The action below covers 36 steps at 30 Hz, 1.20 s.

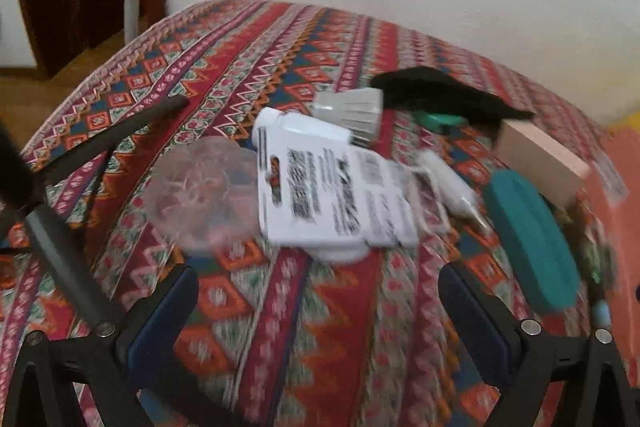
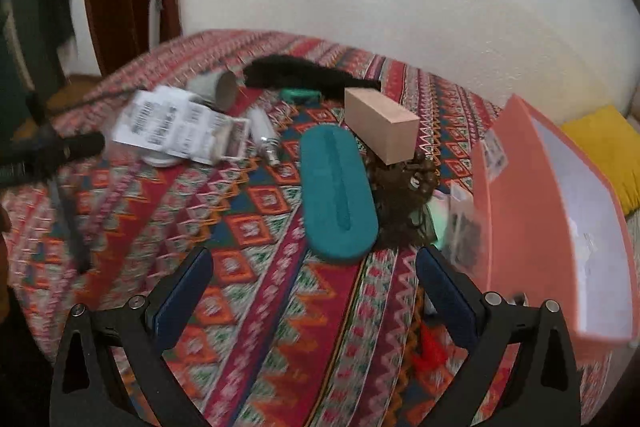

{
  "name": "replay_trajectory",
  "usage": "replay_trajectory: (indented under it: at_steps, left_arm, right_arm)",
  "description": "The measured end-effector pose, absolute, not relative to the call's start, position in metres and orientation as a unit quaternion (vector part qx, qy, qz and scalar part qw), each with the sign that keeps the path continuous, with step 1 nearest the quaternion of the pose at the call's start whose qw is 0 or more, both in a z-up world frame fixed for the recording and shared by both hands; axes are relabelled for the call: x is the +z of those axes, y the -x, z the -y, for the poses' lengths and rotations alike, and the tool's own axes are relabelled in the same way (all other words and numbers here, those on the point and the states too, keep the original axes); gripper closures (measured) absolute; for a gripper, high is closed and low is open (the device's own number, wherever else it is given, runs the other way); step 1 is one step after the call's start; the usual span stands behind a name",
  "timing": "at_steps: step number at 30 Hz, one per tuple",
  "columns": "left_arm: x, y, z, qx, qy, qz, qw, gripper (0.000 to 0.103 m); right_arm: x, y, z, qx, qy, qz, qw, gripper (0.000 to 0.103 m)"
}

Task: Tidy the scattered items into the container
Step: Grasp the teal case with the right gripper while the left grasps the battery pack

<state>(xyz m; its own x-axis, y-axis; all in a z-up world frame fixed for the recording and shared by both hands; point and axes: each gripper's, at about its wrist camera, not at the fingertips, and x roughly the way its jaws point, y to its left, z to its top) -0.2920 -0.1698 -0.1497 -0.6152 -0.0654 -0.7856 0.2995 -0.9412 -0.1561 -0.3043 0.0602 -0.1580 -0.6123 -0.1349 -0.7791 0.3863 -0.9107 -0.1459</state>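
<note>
Scattered items lie on a patterned cloth. A white printed card point(image 1: 336, 195) point(image 2: 176, 127) lies in the middle, beside a clear plastic lid point(image 1: 200, 195), a grey roll point(image 1: 352, 111) point(image 2: 216, 89), a white tube point(image 1: 452, 187) point(image 2: 266, 135), a teal oval pad point(image 1: 532, 243) point(image 2: 338, 203), a tan block point(image 1: 540, 159) point(image 2: 380, 125), a black cloth point(image 1: 444, 91) point(image 2: 304, 77) and brown beads point(image 2: 404, 195). The pink container point(image 2: 516, 211) stands at the right. My left gripper point(image 1: 318, 311) is open, just short of the card. My right gripper point(image 2: 314, 291) is open, just short of the teal pad.
A small green object point(image 1: 440, 121) point(image 2: 298, 94) lies by the black cloth. A black tripod-like stand point(image 1: 92, 147) point(image 2: 60, 151) is at the left. A white wall runs behind; a yellow cushion point(image 2: 604, 147) sits beyond the container. The cloth drops off at the left edge.
</note>
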Motion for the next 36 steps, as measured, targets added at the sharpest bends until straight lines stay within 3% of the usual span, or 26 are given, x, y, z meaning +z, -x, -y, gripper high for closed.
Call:
replay_trajectory:
  at_steps: [12, 15, 16, 20, 21, 23, 30, 36]
  left_arm:
    - [-0.195, 0.355, 0.189, -0.860, -0.461, -0.192, 0.104, 0.004]
    - [-0.195, 0.359, 0.179, -0.870, -0.451, -0.175, 0.098, 0.004]
    - [-0.195, 0.361, 0.176, -0.873, -0.447, -0.167, 0.096, 0.010]
    - [-0.192, 0.363, 0.164, -0.889, -0.431, -0.136, 0.079, 0.058]
    - [-0.188, 0.361, 0.163, -0.891, -0.425, -0.144, 0.068, 0.066]
    - [-0.180, 0.356, 0.160, -0.896, -0.414, -0.150, 0.050, 0.088]
    - [-0.177, 0.343, 0.155, -0.899, -0.407, -0.160, 0.012, 0.094]
    - [-0.181, 0.343, 0.151, -0.882, -0.410, -0.211, -0.099, 0.090]
  right_arm:
    - [-0.217, 0.393, -0.051, -0.865, -0.459, -0.155, 0.131, 0.000]
    - [-0.229, 0.404, -0.047, -0.864, -0.458, -0.160, 0.130, 0.000]
    - [-0.232, 0.407, -0.046, -0.865, -0.457, -0.162, 0.130, 0.000]
    - [-0.236, 0.412, -0.041, -0.874, -0.439, -0.168, 0.127, 0.003]
    - [-0.237, 0.413, -0.040, -0.874, -0.437, -0.167, 0.127, 0.007]
    - [-0.234, 0.408, -0.036, -0.876, -0.431, -0.176, 0.129, 0.034]
    - [-0.226, 0.390, -0.044, -0.874, -0.440, -0.151, 0.142, 0.034]
    - [-0.219, 0.366, -0.056, -0.862, -0.469, -0.108, 0.160, 0.034]
